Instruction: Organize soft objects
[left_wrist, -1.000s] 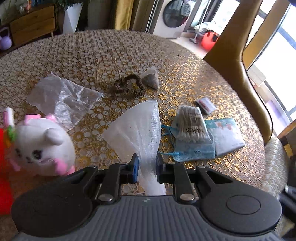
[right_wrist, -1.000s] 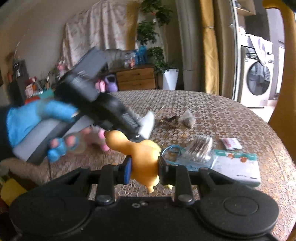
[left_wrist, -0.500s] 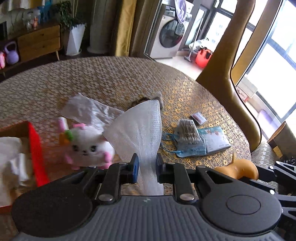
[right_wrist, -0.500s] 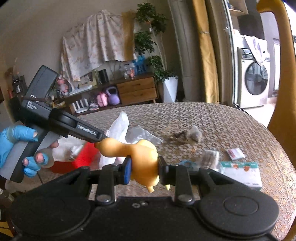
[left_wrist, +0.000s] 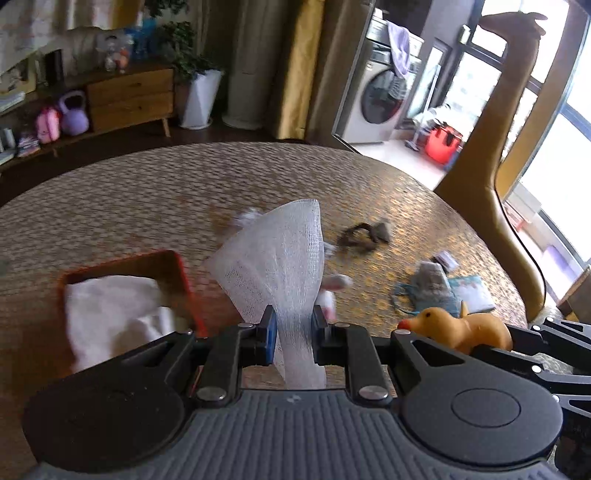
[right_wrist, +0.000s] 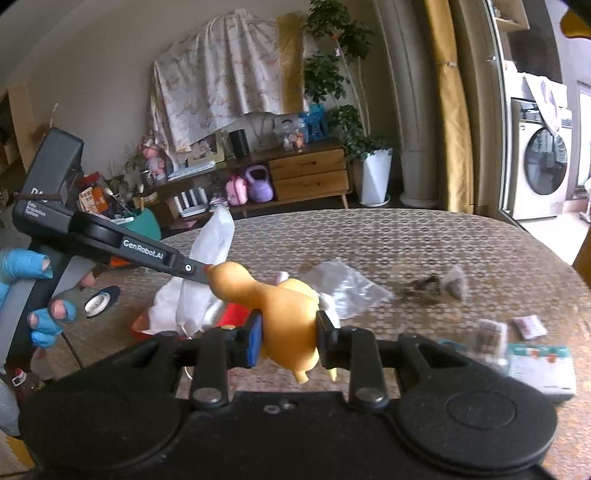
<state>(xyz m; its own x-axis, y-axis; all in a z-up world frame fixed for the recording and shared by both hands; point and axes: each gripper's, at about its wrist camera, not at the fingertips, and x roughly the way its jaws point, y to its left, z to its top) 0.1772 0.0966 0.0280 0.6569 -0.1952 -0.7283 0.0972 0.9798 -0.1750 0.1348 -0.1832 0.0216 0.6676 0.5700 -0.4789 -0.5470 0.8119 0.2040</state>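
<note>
A white mesh gauze cloth (left_wrist: 280, 266), pinched at its lower end, stands up in a fanned cone above the patterned table; a yellow rubber duck (right_wrist: 280, 314), red-beaked, is held by its body, head up and turned left, small feet hanging below; beneath them a red box (left_wrist: 184, 280) sits on the table holding a crumpled white cloth (left_wrist: 110, 314); a white plush toy (left_wrist: 332, 288) lies just beside the box, largely hidden and blurred.

Daylit living room — round bench in front

A wooden sideboard (right_wrist: 309, 173), white planter (right_wrist: 376, 177), gold curtain (right_wrist: 448, 107) and washing machine (right_wrist: 543, 168) line the far side — bright windows (left_wrist: 554, 122) beyond.
</note>
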